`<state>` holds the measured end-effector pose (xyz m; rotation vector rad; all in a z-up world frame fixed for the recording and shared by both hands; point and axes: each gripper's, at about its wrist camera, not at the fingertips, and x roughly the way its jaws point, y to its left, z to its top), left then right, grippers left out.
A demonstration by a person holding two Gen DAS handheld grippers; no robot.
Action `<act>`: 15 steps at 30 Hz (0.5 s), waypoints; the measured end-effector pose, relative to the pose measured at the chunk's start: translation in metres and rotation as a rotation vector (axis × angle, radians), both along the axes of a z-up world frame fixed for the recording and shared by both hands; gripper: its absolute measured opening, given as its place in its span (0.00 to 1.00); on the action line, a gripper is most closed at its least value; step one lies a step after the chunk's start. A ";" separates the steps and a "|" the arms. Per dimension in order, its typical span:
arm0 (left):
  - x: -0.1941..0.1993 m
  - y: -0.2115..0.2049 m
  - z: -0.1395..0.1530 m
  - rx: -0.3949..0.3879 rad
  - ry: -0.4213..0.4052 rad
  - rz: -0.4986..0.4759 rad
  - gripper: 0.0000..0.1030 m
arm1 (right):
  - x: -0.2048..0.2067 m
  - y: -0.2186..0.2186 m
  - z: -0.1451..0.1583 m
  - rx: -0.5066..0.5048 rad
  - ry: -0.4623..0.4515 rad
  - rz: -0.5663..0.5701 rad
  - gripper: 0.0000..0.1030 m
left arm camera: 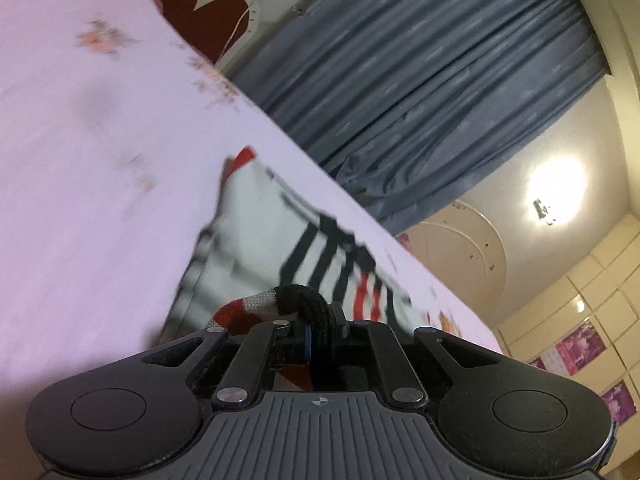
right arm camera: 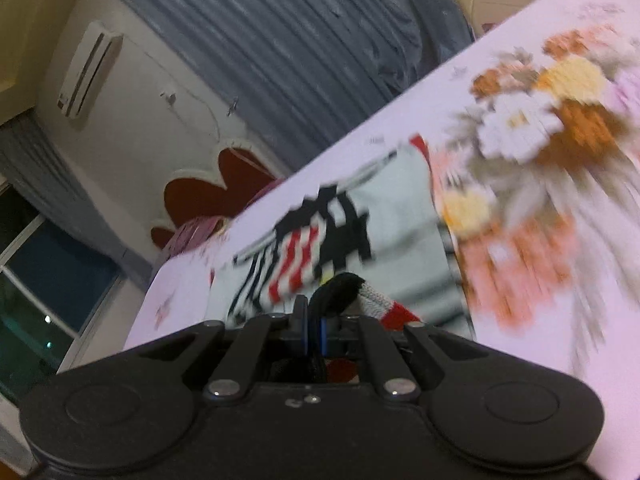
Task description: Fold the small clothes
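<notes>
My left gripper (left arm camera: 316, 320) and right gripper (right arm camera: 316, 316) each pinch a knitted hem corner of the striped garment (left arm camera: 280, 240), whose body lies ahead on the floral bedsheet (left arm camera: 80, 160), ready for folding over.

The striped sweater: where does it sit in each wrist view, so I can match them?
Left wrist: the striped sweater lies centre, running down to the left gripper, which pinches its hem.
Right wrist: it lies centre-left, its hem pinched by the right gripper.
Shared landmark: grey curtain behind the bed.
</notes>
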<state>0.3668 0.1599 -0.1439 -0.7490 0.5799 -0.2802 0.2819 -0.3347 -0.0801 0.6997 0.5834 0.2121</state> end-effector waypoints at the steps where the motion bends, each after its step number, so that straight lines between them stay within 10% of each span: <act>1: 0.020 -0.002 0.003 0.010 0.000 -0.001 0.07 | 0.019 -0.004 0.002 0.014 0.002 -0.012 0.05; 12: 0.213 -0.035 -0.024 0.136 0.144 -0.055 0.07 | 0.217 -0.035 -0.053 0.115 0.196 -0.086 0.06; 15: 0.224 -0.038 -0.025 0.145 0.075 -0.078 0.15 | 0.240 -0.033 -0.062 0.082 0.180 -0.082 0.29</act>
